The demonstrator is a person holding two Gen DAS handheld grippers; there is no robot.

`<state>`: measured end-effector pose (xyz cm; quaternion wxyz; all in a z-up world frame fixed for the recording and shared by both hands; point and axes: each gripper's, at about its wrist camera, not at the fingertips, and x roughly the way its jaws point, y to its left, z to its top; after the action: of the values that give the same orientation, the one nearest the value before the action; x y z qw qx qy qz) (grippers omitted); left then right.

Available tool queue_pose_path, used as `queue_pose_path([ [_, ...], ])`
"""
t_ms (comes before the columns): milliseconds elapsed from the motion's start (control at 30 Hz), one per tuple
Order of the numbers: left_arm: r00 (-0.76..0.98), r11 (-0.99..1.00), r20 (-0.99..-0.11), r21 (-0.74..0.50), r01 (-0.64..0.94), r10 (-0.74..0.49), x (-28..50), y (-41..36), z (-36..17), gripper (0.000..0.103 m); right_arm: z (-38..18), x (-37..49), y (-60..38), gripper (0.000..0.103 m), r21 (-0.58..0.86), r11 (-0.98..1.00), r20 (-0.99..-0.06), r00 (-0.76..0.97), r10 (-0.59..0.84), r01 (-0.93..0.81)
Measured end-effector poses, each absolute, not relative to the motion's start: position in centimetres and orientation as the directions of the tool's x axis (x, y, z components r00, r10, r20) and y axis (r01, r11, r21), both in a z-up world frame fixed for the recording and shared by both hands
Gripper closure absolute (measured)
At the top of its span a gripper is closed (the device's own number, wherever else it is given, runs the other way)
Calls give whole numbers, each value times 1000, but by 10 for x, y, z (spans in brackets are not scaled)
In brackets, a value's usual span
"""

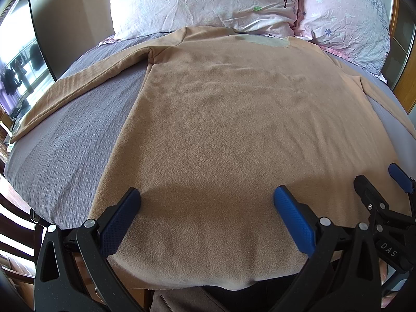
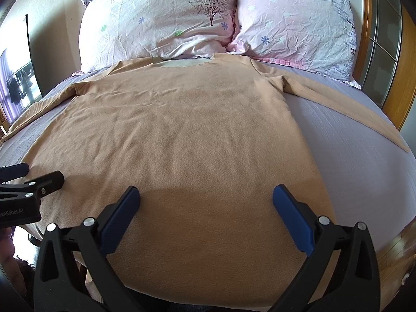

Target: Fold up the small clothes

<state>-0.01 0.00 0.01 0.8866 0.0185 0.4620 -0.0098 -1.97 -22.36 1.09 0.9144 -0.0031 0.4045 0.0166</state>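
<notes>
Left wrist view: the left tool [image 1: 206, 202] is hovering wide open, gripping nothing, over the hem of the tan long-sleeved shirt [image 1: 234, 119], spread flat on the bed [image 1: 65, 140] for folding. Right wrist view: the right tool [image 2: 206, 202] is likewise gaping wide above the hem, sleeves lying outstretched ahead.

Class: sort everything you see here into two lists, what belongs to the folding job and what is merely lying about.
For the job:
tan long-sleeved top, spread flat
left tongs, open
right tongs, open

Lying about:
two floral pillows
grey bedspread
wooden headboard
</notes>
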Motion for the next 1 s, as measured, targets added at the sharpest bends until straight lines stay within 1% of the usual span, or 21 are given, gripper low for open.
queue_pose_path([
  [1000,577,999,-817,24,34,0,0,0,0,1,8,-22,-219,2,7,999,-737,675,27,-32],
])
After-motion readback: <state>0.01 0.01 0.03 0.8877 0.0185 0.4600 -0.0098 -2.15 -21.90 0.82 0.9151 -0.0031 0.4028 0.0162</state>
